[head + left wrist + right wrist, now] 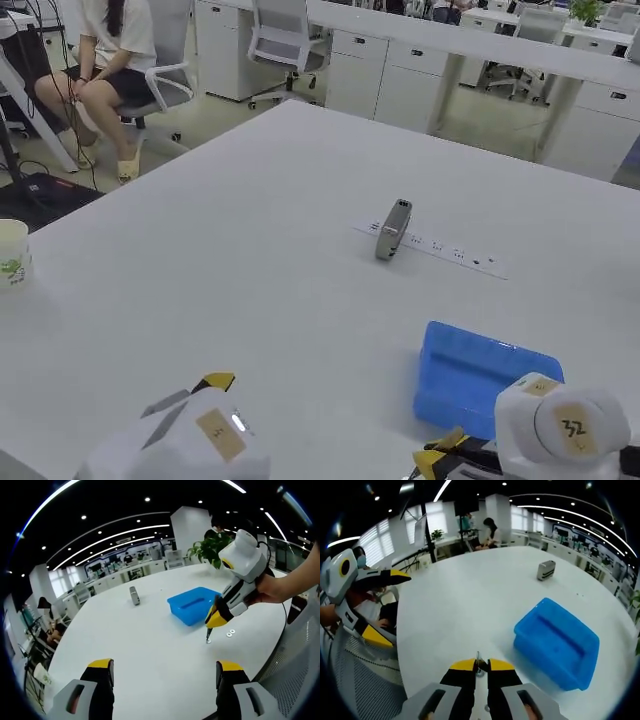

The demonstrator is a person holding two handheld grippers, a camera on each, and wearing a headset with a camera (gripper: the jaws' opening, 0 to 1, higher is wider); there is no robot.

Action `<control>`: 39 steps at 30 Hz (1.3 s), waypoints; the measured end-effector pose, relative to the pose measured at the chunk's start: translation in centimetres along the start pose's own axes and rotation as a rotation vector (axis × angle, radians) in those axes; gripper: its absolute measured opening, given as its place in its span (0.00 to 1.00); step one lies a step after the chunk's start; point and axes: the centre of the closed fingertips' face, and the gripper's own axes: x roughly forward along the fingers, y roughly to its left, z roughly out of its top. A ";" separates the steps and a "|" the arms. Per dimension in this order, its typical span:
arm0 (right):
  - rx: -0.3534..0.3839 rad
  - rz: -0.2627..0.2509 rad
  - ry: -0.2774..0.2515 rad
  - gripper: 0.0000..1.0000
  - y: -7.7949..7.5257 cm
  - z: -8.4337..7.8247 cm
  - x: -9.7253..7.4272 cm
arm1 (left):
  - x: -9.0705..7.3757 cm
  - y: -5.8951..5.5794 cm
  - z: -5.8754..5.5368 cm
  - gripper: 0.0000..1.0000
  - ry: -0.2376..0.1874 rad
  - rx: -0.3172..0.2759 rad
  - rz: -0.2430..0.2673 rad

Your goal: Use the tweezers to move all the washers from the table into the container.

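Right gripper (477,664): jaws closed on the tweezers (478,658), which stuck out between the yellow tips. In the right gripper view, long axis of the tweezers ran along the jaws, pointing to 12 o'clock.

In the left gripper view, the right gripper (216,619) came in from 3 o'clock, held by a hand (272,587). The tweezers (208,632) hung almost upright below its yellow tips, points toward 6 o'clock, down at the table (150,645). Whether the points touched the surface: cannot tell. 2 washers (230,633) lay flat on the table just beside the tweezer points, at their 3 o'clock. A possible third ring at the points was too small to confirm.

Container (192,605): blue, open top up, on the table at 11 o'clock of the tweezers, near but apart. In the head view, the container (480,375) sat just at 12 o'clock of the right gripper (440,452).

Left gripper (164,666): jaws spread wide, holding nothing, above bare table. In the head view it (190,392) was at 7 o'clock of the frame, well apart from the container.

A small grey box (392,228) stood near the table's middle, at 11 o'clock of the container. Paper cup (12,253) at the table's 9 o'clock edge.
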 end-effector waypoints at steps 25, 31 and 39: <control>-0.016 -0.011 0.041 0.02 0.0 -0.2 -0.5 | 0.0 0.0 0.1 0.86 -0.006 0.001 -0.001; -0.017 -0.018 0.029 0.02 -0.3 0.8 -2.0 | -0.1 0.0 0.2 0.86 -0.008 0.002 0.000; 0.023 -0.045 0.007 0.01 -1.8 2.2 -4.0 | -0.1 0.0 0.2 0.86 -0.010 0.008 0.005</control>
